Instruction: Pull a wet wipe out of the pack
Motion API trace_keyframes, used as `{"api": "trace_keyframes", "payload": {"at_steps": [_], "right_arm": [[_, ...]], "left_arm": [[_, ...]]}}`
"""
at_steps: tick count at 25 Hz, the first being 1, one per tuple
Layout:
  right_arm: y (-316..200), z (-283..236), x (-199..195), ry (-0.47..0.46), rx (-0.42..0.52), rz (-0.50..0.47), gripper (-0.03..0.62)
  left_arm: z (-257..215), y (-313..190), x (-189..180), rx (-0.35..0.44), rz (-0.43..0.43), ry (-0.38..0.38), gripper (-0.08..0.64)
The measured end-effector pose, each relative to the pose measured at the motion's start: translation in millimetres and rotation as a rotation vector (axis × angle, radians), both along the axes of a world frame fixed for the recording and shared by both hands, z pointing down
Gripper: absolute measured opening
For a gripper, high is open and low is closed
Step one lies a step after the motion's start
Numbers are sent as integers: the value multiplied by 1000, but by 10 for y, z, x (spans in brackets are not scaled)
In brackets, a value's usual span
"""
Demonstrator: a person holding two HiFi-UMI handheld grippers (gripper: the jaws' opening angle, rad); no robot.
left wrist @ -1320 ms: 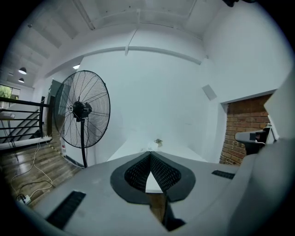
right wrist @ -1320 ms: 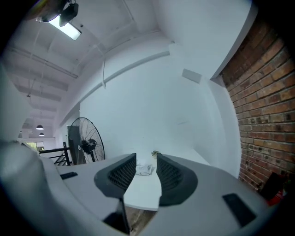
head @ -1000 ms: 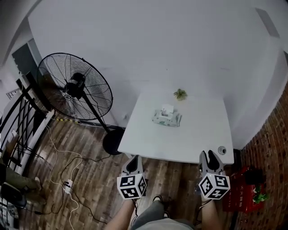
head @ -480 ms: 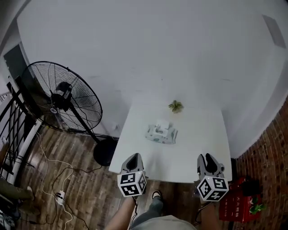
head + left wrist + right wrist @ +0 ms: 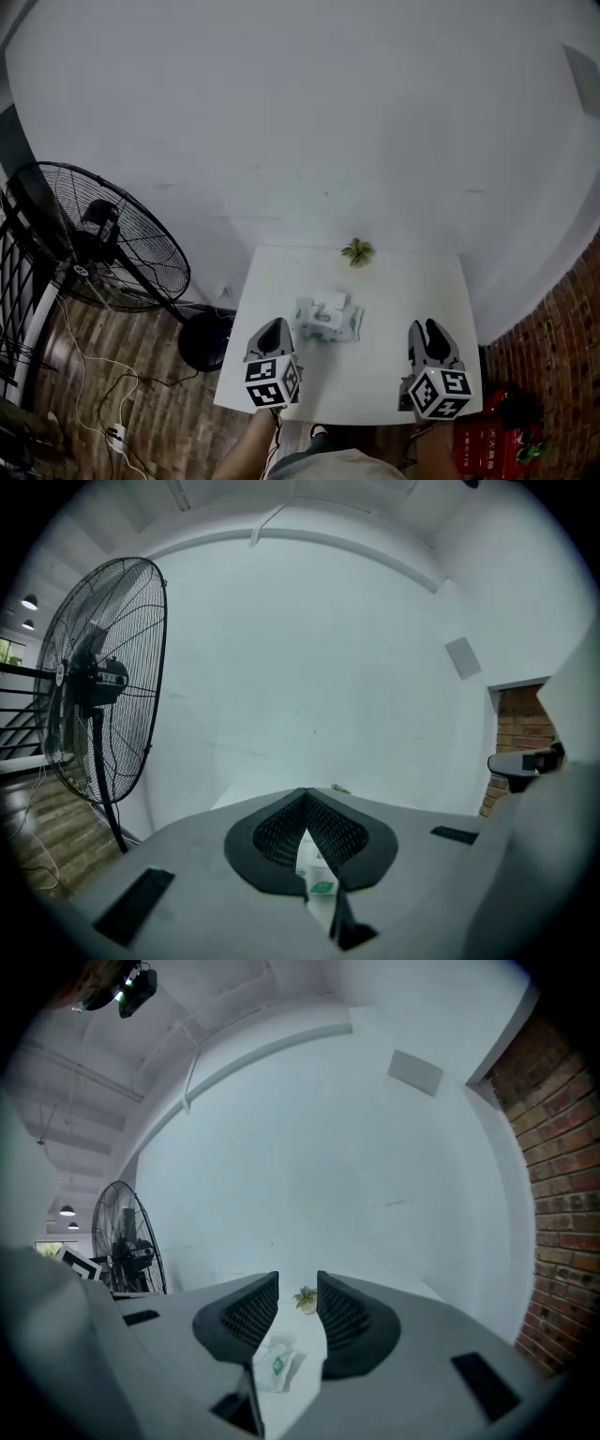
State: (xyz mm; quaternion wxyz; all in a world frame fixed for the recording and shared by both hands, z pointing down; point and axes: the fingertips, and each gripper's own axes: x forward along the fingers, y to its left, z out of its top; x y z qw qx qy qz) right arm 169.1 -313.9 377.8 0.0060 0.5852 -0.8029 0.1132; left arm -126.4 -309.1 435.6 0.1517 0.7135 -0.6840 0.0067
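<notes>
On the white tabletop (image 5: pixel 412 291), near its middle: wet wipe pack (image 5: pixel 328 321), lying flat. A white piece shows at its far side; whether flap or sheet cannot be told. It has a green label patch, with print too small to read. Beyond the pack: small plant (image 5: pixel 356 250). Short of the pack, both well apart from it: left gripper (image 5: pixel 274 326), jaws pressed together on nothing; right gripper (image 5: pixel 427 330), jaws parted, empty. Risk, as judged: unheld, the light pack may lift with the wipe, or several sheets may follow one.

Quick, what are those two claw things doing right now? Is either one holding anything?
Left gripper: closed, holding nothing.
Right gripper: open, holding nothing.
</notes>
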Motion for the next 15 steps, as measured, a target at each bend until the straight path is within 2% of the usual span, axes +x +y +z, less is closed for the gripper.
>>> {"api": "trace_keyframes", "payload": {"at_steps": [6, 15], "right_arm": [[-326, 90, -80, -9, -37, -15, 129], [-647, 286, -292, 33, -107, -145, 129]], "left_arm": [[107, -246, -88, -44, -5, -16, 1], [225, -169, -281, -89, -111, -16, 0]]}}
